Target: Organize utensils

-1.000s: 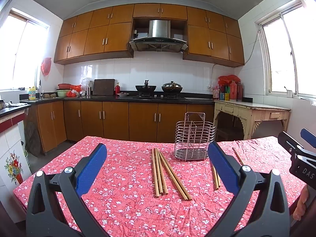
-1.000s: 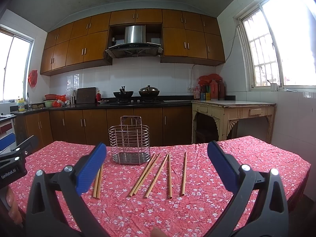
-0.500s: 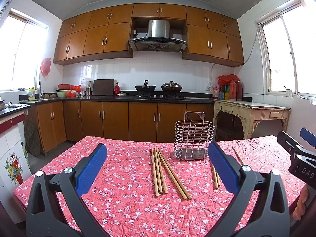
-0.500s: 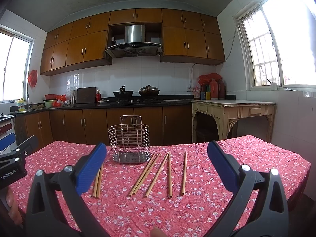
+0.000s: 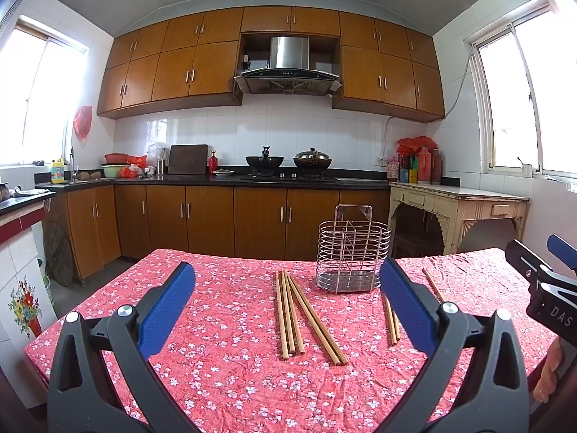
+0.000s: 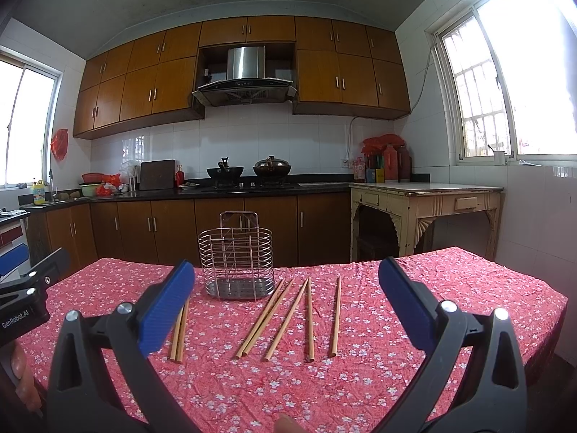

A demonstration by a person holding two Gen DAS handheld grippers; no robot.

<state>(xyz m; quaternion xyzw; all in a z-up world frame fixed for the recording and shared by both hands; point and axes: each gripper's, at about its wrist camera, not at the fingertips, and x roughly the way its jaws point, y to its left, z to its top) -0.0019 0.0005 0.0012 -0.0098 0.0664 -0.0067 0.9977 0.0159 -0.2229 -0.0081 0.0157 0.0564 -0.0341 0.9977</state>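
Observation:
Several wooden chopsticks (image 5: pixel 288 314) lie loose on a table with a red floral cloth (image 5: pixel 216 379); they also show in the right wrist view (image 6: pixel 285 317). An empty wire utensil holder (image 5: pixel 352 250) stands upright behind them, also seen in the right wrist view (image 6: pixel 236 263). My left gripper (image 5: pixel 286 306) is open and empty, held above the near part of the table. My right gripper (image 6: pixel 286 306) is open and empty too, and it shows at the right edge of the left wrist view (image 5: pixel 548 288).
Brown kitchen cabinets and a dark counter (image 5: pixel 223 176) with pots run along the far wall. A cream side table (image 6: pixel 425 198) stands at the right under the window. The table's far edge is just behind the holder.

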